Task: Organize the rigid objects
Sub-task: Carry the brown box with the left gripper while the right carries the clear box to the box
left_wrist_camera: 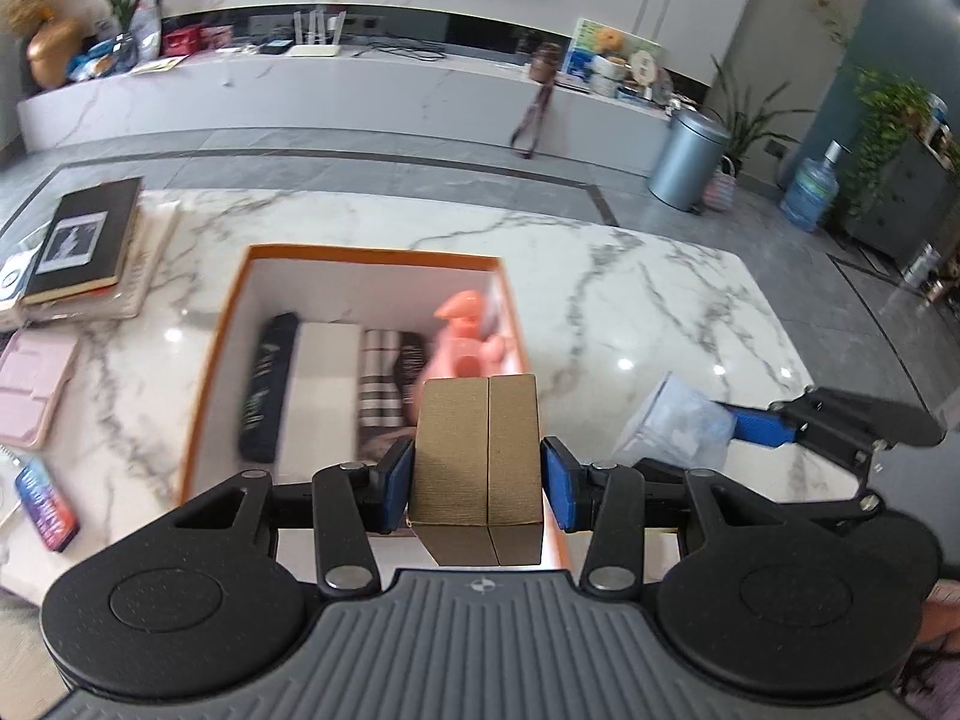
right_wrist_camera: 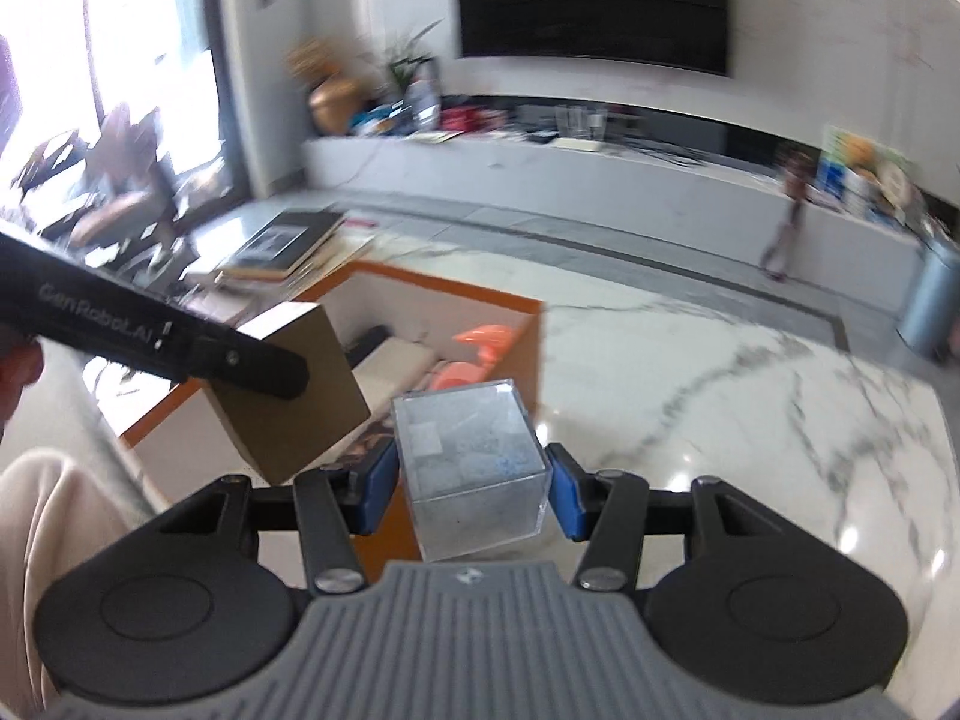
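Note:
My left gripper (left_wrist_camera: 478, 483) is shut on a gold-brown box (left_wrist_camera: 480, 468), held in the air over the near end of an orange-rimmed white storage box (left_wrist_camera: 372, 252). Inside that storage box lie a dark case (left_wrist_camera: 268, 387), a cream box (left_wrist_camera: 321, 396), a striped item (left_wrist_camera: 384, 384) and a pink toy (left_wrist_camera: 465, 339). My right gripper (right_wrist_camera: 472, 489) is shut on a clear plastic cube (right_wrist_camera: 471, 468) with pale contents, just right of the storage box (right_wrist_camera: 456, 288). The left gripper's arm and the gold-brown box (right_wrist_camera: 294, 396) show at the left of the right wrist view.
The white marble table (left_wrist_camera: 660, 300) carries a stack of books (left_wrist_camera: 84, 246) at the far left, a pink tray (left_wrist_camera: 30, 384) and a colourful phone (left_wrist_camera: 48, 504). Beyond the table stand a long white TV bench, a metal bin (left_wrist_camera: 687, 159) and a water bottle (left_wrist_camera: 810, 192).

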The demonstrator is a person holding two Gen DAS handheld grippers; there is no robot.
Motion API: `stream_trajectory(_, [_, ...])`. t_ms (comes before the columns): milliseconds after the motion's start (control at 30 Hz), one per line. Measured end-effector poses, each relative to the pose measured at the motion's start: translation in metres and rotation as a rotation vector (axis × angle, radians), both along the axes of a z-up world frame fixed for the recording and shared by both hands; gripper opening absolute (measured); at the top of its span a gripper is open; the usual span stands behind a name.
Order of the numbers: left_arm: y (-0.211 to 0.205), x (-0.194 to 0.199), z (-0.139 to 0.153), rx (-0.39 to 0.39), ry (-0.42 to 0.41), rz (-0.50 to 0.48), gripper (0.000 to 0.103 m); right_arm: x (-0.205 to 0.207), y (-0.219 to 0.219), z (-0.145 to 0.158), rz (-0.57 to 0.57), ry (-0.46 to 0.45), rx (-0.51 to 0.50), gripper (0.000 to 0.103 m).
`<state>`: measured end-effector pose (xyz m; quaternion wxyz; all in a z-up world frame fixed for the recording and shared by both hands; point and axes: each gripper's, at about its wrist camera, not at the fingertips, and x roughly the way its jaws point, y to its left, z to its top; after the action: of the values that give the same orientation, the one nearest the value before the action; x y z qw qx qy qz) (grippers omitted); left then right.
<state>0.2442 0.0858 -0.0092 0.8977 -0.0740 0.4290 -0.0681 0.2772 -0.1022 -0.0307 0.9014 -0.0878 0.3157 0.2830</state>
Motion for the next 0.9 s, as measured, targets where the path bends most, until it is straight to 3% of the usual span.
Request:
stream_trajectory(367, [0.062,0.013,-0.032,-0.084,0.046,0.055,0.051,0.043,0.067,0.015,0.234,0.061,-0.184,0.054])
stream_trajectory(567, [0.084,0.022,-0.052,-0.112,0.085,0.069,0.051,0.055,0.131,-0.029,0.403,0.074,-0.480,0.054])
stream_trajectory(900, [0.096,0.035,-0.072,-0.177,0.123,0.049,0.051,0.098,0.164,-0.083,0.535,0.212,-0.677,0.054])
